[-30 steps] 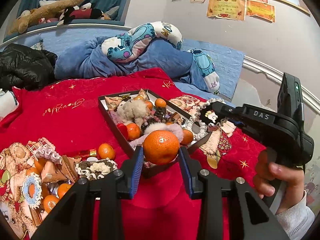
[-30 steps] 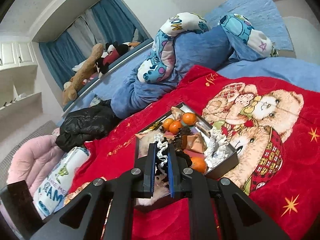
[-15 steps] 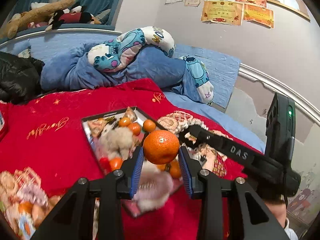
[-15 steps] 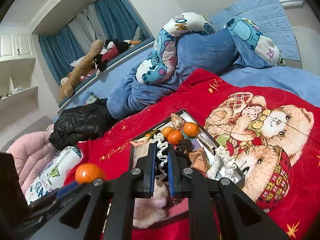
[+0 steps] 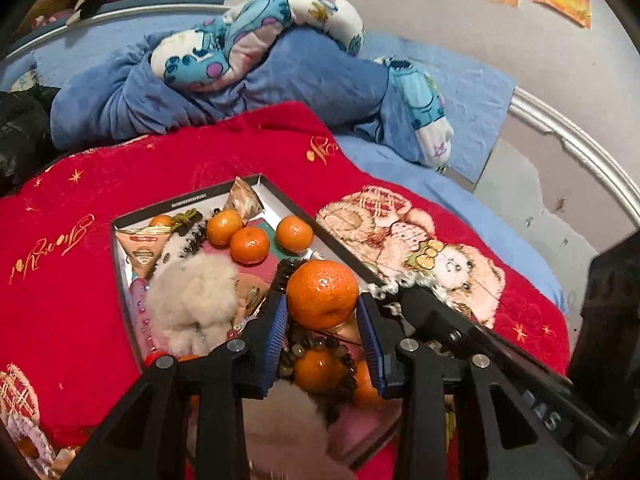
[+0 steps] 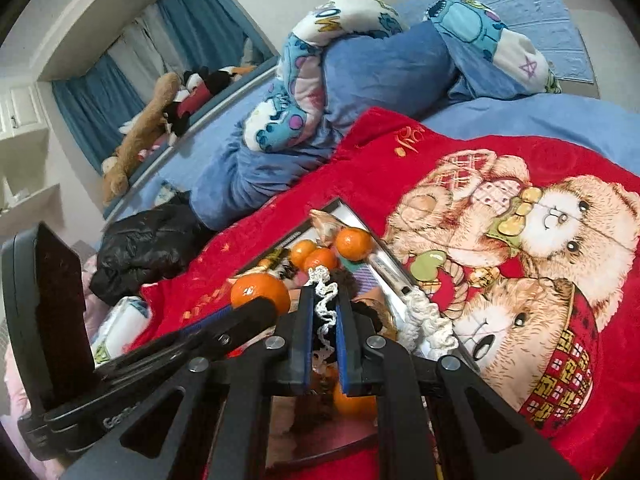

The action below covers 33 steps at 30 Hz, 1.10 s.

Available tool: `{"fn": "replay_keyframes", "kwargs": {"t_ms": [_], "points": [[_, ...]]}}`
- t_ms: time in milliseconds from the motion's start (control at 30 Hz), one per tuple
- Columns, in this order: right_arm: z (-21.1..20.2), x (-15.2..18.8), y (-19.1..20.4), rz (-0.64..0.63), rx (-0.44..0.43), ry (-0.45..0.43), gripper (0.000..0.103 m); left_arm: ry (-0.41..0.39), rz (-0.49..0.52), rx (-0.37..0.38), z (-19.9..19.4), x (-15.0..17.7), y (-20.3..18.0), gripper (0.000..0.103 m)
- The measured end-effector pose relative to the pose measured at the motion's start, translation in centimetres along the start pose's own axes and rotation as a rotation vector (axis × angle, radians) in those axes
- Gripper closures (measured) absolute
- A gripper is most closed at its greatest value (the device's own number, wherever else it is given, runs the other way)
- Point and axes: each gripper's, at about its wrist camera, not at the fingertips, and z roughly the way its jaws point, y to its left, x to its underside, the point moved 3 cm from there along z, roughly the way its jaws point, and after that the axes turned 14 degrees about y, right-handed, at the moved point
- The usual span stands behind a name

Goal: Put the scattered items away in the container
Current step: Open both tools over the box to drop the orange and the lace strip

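Note:
My left gripper [image 5: 322,322] is shut on an orange tangerine [image 5: 322,294] and holds it above the dark-rimmed tray [image 5: 192,200], which lies on the red blanket and holds several tangerines, snack packets, fluffy hair ties and a bead bracelet. In the right wrist view the same tangerine [image 6: 260,293] sits in the left gripper, just left of my right gripper [image 6: 323,334]. My right gripper is shut on a white lace scrunchie [image 6: 325,300] above the tray [image 6: 394,278].
The tray lies on a red teddy-bear blanket [image 6: 520,240] on a bed. A blue duvet with a cartoon pillow [image 5: 256,44] is piled behind. A black jacket [image 6: 144,244] lies at the left. More small items lie at the lower left of the blanket [image 5: 20,420].
My left gripper has carried the tangerine forward and now tilts down over the tray. It now shows close beside my right gripper, which still holds the scrunchie over the tray.

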Motion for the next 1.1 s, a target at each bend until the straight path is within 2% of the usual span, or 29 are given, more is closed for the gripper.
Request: {"fn": "replay_keyframes", "kwargs": {"t_ms": [167,367,467,1100], "points": [[0.6,0.4,-1.1,0.025,0.007,0.021,0.090,0.047,-0.039,-0.028,2.4,-0.1,0.6,0.066],[1.0,0.6,-2.2,0.052,0.049,0.045,0.090,0.050,-0.025,-0.058,3.8,0.4,0.1,0.066],[1.2,0.7,-3.1,0.074,0.060,0.053,0.090,0.048,-0.035,-0.042,4.1,0.5,0.2,0.066],[0.8,0.5,-4.4,0.116,0.012,0.053,0.090,0.043,-0.024,-0.037,4.8,0.5,-0.1,0.066]]}}
